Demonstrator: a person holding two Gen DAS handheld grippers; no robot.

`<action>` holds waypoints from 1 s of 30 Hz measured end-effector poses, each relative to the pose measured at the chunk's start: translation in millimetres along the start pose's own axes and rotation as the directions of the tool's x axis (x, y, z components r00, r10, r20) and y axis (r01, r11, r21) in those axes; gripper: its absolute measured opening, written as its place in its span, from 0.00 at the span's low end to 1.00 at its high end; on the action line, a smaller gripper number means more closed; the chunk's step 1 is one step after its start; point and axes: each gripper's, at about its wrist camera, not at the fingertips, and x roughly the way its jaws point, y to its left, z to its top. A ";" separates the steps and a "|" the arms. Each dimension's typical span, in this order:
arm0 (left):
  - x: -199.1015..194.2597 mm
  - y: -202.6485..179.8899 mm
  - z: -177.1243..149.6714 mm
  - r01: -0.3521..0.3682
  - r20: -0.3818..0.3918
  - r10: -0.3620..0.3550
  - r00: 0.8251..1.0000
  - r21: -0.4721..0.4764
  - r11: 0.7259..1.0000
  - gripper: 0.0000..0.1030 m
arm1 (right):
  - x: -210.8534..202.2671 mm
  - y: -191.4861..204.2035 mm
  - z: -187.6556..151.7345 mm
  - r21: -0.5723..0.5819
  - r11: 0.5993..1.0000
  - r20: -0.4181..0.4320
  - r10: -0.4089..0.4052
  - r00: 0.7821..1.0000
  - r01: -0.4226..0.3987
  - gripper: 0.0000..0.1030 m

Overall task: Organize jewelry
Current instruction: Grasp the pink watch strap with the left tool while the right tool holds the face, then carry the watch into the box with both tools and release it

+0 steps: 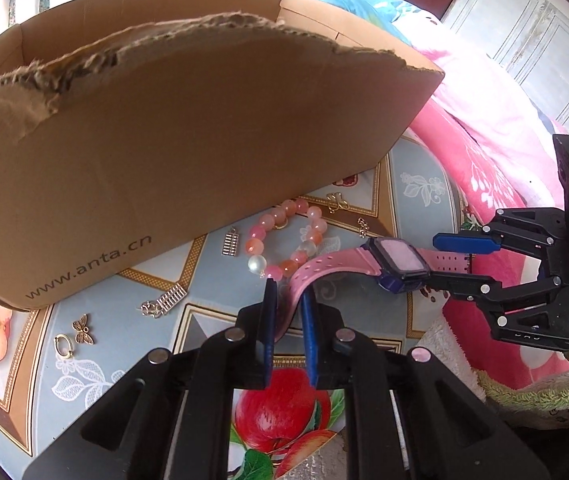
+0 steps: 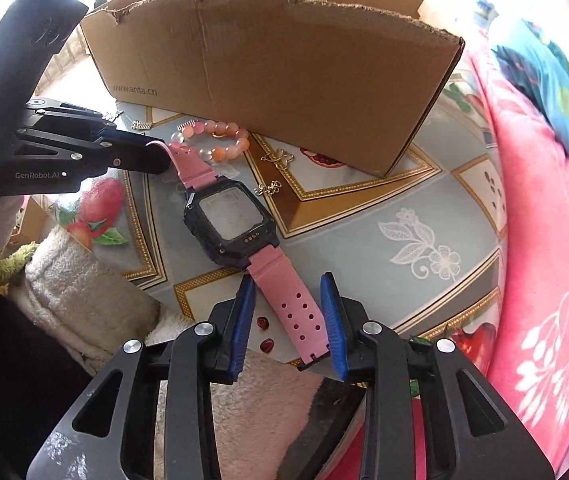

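Your left gripper (image 1: 289,300) pinches one end of the pink strap of the square, dark-cased smartwatch (image 2: 231,222), holding the watch just above the fruit-patterned table (image 2: 368,216). Your right gripper (image 2: 287,312) stands partly spread around the strap's other, perforated end, its blue pads (image 2: 244,312) not clearly pressing it. The pink-and-orange beaded bracelet (image 1: 284,236) and small metal charms (image 1: 231,244) lie beside the torn brown cardboard box (image 1: 188,128).

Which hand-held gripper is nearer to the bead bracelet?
Left. The left hand-held gripper grips the watch strap right beside the bead bracelet; the right hand-held gripper is at the strap's far end.
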 end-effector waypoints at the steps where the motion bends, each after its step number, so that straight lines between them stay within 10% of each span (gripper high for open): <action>1: 0.4 0.3 -0.1 0.007 0.005 -0.007 1.000 -0.004 1.000 0.11 | 7.0 15.1 2.8 0.007 1.000 0.009 -0.014 1.000 0.014 0.24; 3: 1.3 1.0 -0.3 0.021 0.013 -0.021 1.000 -0.010 1.000 0.11 | 1.4 21.6 2.5 0.021 0.999 0.027 -0.049 0.998 0.049 0.10; 18: -18.9 -4.9 -5.0 -0.036 0.098 0.027 0.995 0.087 0.996 0.03 | -15.4 64.4 11.0 0.065 0.978 0.151 -0.208 0.966 0.200 0.01; 30: -131.1 -24.8 35.9 -0.042 0.318 -0.015 0.948 0.175 0.984 0.03 | -109.5 62.3 62.3 0.098 0.982 0.340 -0.183 0.922 0.159 0.00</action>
